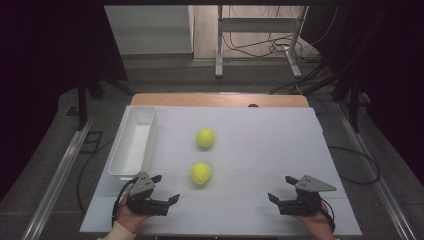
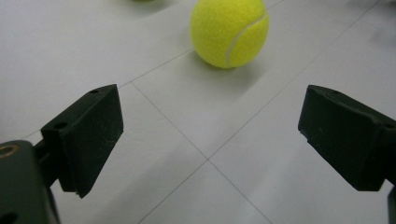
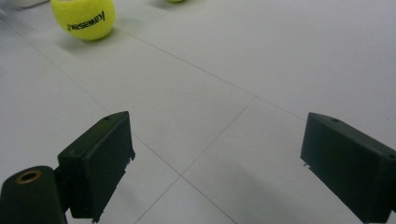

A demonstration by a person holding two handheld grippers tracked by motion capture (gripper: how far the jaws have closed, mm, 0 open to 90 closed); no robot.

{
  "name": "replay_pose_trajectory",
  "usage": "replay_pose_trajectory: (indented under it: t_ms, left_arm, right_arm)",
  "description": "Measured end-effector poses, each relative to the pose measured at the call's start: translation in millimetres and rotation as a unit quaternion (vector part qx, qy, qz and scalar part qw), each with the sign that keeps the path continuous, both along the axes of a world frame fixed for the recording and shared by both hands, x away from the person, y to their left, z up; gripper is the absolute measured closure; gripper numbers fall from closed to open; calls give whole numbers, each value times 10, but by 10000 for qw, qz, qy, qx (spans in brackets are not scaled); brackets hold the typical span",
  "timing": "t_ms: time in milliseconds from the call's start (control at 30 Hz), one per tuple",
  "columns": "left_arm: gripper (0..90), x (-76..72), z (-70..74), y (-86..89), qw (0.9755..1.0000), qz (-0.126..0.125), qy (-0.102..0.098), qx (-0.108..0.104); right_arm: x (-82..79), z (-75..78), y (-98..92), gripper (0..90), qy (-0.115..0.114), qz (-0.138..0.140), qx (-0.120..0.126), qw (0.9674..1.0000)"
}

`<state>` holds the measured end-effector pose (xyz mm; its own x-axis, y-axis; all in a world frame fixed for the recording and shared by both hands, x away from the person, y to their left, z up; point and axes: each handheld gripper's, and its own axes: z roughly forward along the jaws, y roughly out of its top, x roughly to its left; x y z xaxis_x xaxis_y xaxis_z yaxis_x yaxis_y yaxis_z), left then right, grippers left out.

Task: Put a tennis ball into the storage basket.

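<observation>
left claw (image 1: 163,188) at lower left of the high view, jaws spread wide with nothing between them, resting low over the white counter (image 1: 260,150). right claw (image 1: 282,188) at lower right of the same view, jaws likewise wide apart and empty, turned toward the middle.

near tennis ball (image 1: 200,173) just below the middle of the high view, up and to the right of the left claw, near it but not touching. seen through the left gripper view as near tennis ball (image 2: 229,31) at upper centre, ahead of the open jaws and a little right of the midline between them, clear counter in between. seen through the right gripper view as near tennis ball (image 3: 83,17) at upper left, farther off and well off that claw's line.

far tennis ball (image 1: 205,137) above the near one in the high view, apart from it, toward the middle of the counter. white bin (image 1: 133,142) along the left edge of the counter, long axis running up the frame, its near end just above the left claw.

judged from this: left claw the nearer of the two to the near ball, and also the one beside the bin. round ball, so no long axis to line up with; only a forward reach with a slight swing to the right likely needed to bring the ball between the jaws.
</observation>
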<state>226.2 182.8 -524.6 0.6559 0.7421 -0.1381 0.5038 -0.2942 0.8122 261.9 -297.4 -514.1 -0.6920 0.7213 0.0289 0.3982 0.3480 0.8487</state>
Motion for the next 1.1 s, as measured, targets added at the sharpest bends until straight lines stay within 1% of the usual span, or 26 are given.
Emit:
replay_pose_trajectory:
  t_ms: [100, 333, 433, 533, 600, 733, 967, 1000, 1100]
  left_arm:
    - [77, 3, 0, 11, 10000, 11, 6, 7]
    - [77, 12, 6, 14, 10000, 18, 5, -4]
    - [77, 17, 4, 23, 10000, 17, 27, -18]
    - [78, 24, 10, 22, 10000, 7, 19, -17]
    - [78, 31, 14, 17, 10000, 30, -4, -18]
    - [78, 36, 16, 9, 10000, 22, 7, -23]
    - [78, 35, 28, 10, 10000, 8, 5, -22]
    - [78, 31, 44, 15, 10000, 35, -10, -62]
    - [79, 30, 58, 15, 10000, 40, -8, -86]
  right_arm:
    - [4, -3, -7, 97, 29, -10, 39, 10000]
    - [-9, -1, -2, 93, -6, -36, -7, 10000]
    - [-2, -5, -2, 94, 31, -51, -29, 10000]
    - [0, -5, -1, 94, 37, -56, -6, 10000]
    - [-1, -5, -2, 94, 35, -65, -31, 10000]
    - [-1, -1, -9, 94, 33, -68, -1, 10000]
    - [-10, 5, 1, 94, 8, -39, -26, 10000]
    - [-9, 6, 1, 95, 7, -39, -24, 10000]
    - [-12, 13, -3, 96, -4, -46, -6, 10000]
